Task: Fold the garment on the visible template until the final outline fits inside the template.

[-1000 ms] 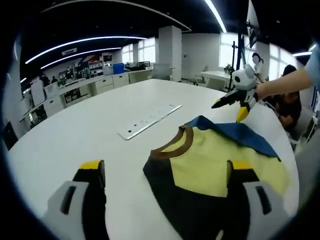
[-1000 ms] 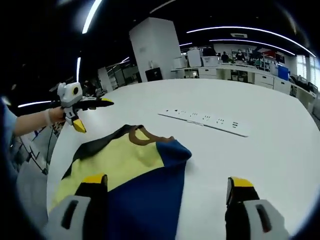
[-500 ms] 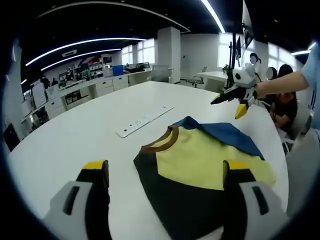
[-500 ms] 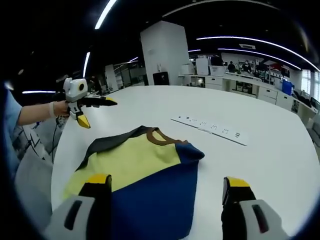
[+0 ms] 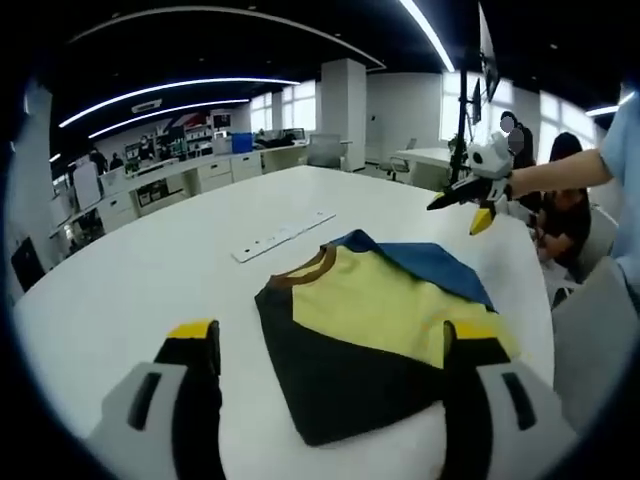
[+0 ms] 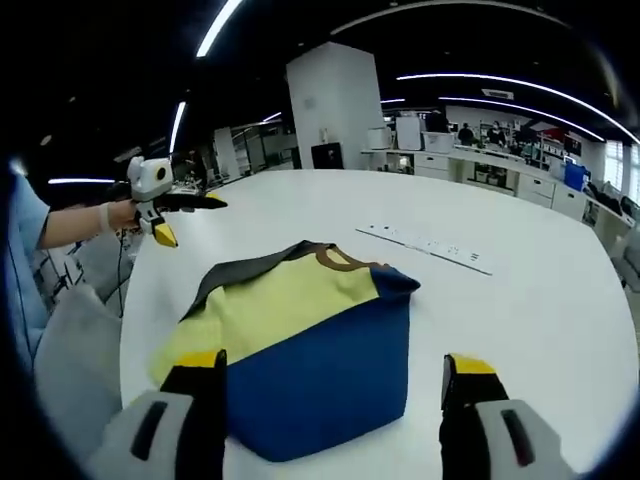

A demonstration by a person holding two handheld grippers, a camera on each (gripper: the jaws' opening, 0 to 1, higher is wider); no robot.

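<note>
– On the white surface (image 5: 150, 260), what lies where, from the left?
– Left tool (image 5: 330, 345) first, released, jaws wide apart and holding nothing, low over the near edge. Between its jaws lies the folded garment (image 5: 370, 330): black panel nearest, yellow in the middle, blue flap at the far side, brown collar toward the white strip (image 5: 283, 235).
– And to the right?
– Right tool (image 5: 470, 200) is held up in a hand, above the surface past the garment's blue edge. Its jaws spread, grasping nothing; its own view shows both tips apart (image 6: 330, 385) over the blue part.
</note>
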